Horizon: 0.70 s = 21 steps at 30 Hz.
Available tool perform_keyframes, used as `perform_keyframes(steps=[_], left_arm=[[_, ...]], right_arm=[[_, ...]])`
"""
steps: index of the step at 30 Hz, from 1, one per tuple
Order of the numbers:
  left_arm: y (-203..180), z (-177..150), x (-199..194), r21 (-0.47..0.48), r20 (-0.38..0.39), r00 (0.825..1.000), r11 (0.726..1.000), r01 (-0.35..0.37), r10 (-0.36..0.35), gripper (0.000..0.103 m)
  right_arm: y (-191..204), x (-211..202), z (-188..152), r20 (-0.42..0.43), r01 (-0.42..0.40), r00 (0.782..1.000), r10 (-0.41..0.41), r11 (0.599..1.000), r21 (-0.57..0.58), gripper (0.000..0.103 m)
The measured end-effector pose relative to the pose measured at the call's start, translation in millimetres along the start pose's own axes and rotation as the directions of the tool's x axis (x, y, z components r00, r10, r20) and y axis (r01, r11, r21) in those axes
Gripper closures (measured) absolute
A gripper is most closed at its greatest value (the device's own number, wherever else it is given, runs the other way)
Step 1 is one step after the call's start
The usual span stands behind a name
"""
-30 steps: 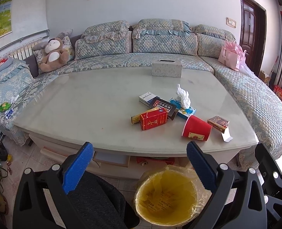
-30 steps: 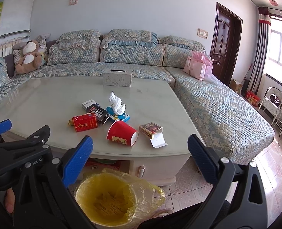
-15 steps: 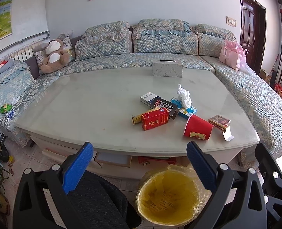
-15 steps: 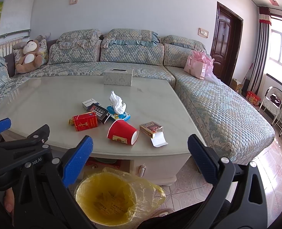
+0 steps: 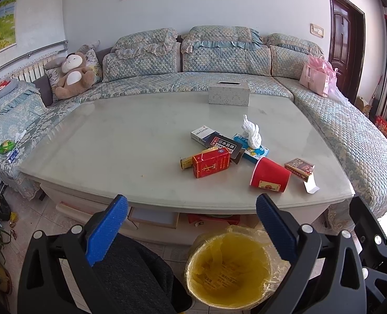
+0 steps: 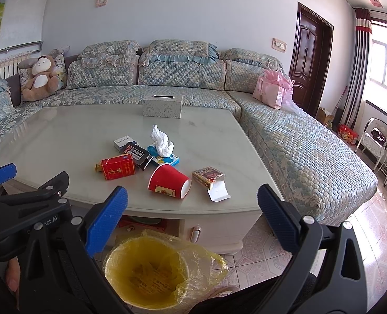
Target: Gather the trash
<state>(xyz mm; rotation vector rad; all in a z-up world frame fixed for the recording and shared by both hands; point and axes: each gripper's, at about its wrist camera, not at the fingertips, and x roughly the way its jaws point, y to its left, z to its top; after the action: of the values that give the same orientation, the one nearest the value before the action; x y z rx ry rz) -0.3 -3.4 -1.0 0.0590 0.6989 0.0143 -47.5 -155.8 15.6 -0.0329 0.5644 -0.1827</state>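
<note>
Both claws, left [image 5: 191, 225] and right [image 6: 192, 217], gape wide and empty at lower frame above the bin [image 6: 143, 274]; trash at centre—cup [image 6: 168, 178], boxes, tissue [image 6: 162, 141]—may roll or scatter off the table [image 6: 62, 136] if nudged.

The left half of the surface [image 5: 109, 141] lies bare, while boxes [image 5: 211, 166], a tipped red cup [image 5: 269, 175] and a tissue [image 5: 251, 132] crowd its right front, a tissue box [image 5: 228, 93] stands at the back, and the bin [image 5: 228, 267] sits below the front edge.
</note>
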Motion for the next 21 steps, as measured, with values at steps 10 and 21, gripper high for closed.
perform_keyframes(steps=[10,21], left_arm=[[-1.8,0.3,-0.8,0.001,0.001,1.0,1.0,0.002,-0.002,0.007],[6.4,8.9,8.5,0.029,-0.021,0.999,0.999,0.039,-0.039,0.007]], right_arm=[[-0.2,-1.2,0.1,0.001,-0.002,1.0,0.002,1.0,0.002,0.006],[-6.8,2.2,6.7,-0.023,-0.031,0.999,0.031,0.999,-0.009,0.006]])
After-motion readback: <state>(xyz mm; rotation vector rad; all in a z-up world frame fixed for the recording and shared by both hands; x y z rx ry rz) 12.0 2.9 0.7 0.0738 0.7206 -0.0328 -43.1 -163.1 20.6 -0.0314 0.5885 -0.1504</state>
